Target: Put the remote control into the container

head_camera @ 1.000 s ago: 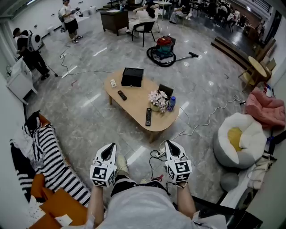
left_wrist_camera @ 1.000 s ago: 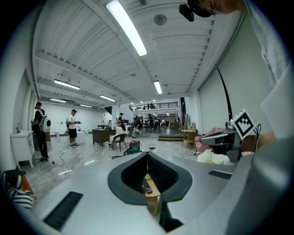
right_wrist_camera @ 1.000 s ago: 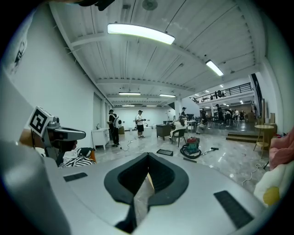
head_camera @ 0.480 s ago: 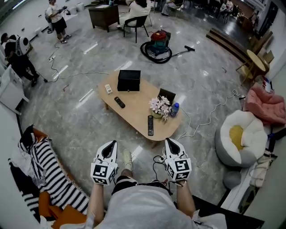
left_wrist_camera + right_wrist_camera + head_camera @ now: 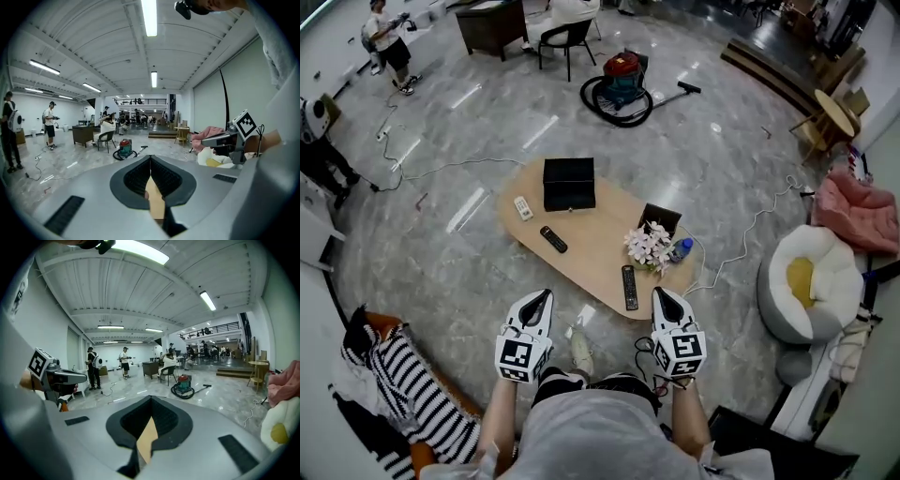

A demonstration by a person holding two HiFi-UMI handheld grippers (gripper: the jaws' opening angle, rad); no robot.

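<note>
A low oval wooden table (image 5: 591, 246) stands a step ahead of me. On it are a black box-shaped container (image 5: 568, 183), a small white remote (image 5: 522, 207), a black remote (image 5: 552, 239) near the middle and another black remote (image 5: 629, 287) at the near edge. My left gripper (image 5: 546, 295) and right gripper (image 5: 662, 293) are held side by side in front of my body, short of the table, both shut and empty. The left gripper view shows its shut jaws against the room beyond, and the right gripper view does the same.
Flowers (image 5: 652, 246), a blue bottle (image 5: 680, 248) and a small black stand (image 5: 661, 218) crowd the table's right end. A vacuum cleaner (image 5: 619, 80) lies beyond. A white beanbag (image 5: 802, 286) is at the right, striped cloth (image 5: 422, 412) at the left, cables (image 5: 741, 244) on the floor.
The table has come nearer and lower in the head view as I move towards it. Both grippers keep their place in front of me, still shut.
</note>
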